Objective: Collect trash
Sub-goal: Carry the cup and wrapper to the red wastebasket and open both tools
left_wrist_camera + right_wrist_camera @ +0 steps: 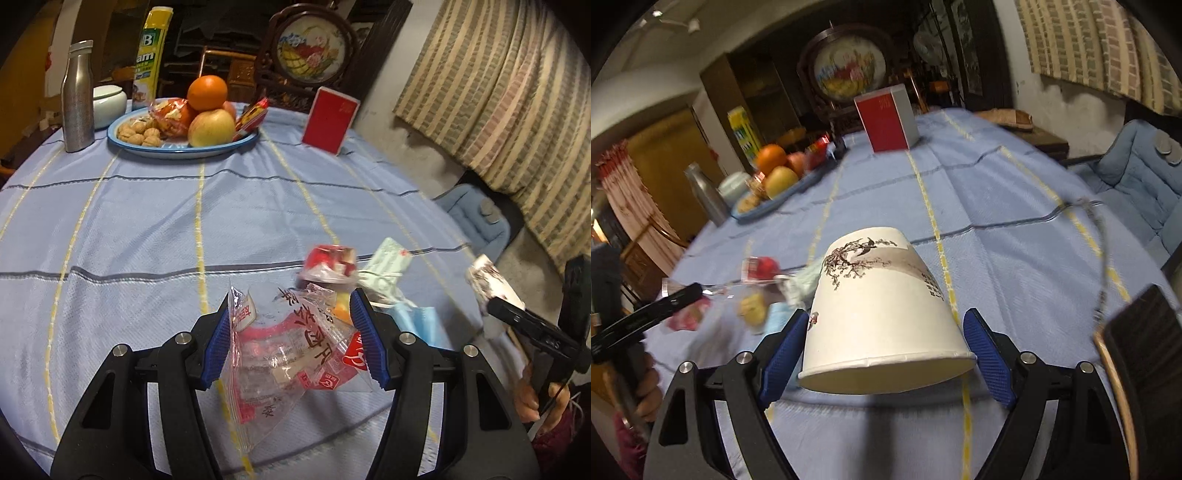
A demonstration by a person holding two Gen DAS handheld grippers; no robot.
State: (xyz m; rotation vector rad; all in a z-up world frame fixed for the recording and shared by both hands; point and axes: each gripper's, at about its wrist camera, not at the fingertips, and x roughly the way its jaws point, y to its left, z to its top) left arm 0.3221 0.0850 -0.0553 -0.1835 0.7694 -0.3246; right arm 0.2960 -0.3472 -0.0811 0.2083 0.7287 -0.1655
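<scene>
My left gripper (290, 338) is shut on a clear plastic wrapper with red print (284, 350), pinched between its blue pads just above the blue tablecloth (147, 229). Beyond it lie a red-lidded plastic cup (328, 267), a pale green packet (388, 267) and a blue face mask (417, 325). My right gripper (886, 350) is shut on a white paper cup with a plum-blossom print (879, 306), held upside down above the table. That cup also shows at the right of the left wrist view (489, 280).
A plate of fruit and walnuts (184, 125), a steel bottle (77, 98), a white lidded jar (107, 101) and a red box (330, 118) stand at the far side. A blue cushioned seat (1137, 177) is to the right. A dark chair back (1145, 350) is near right.
</scene>
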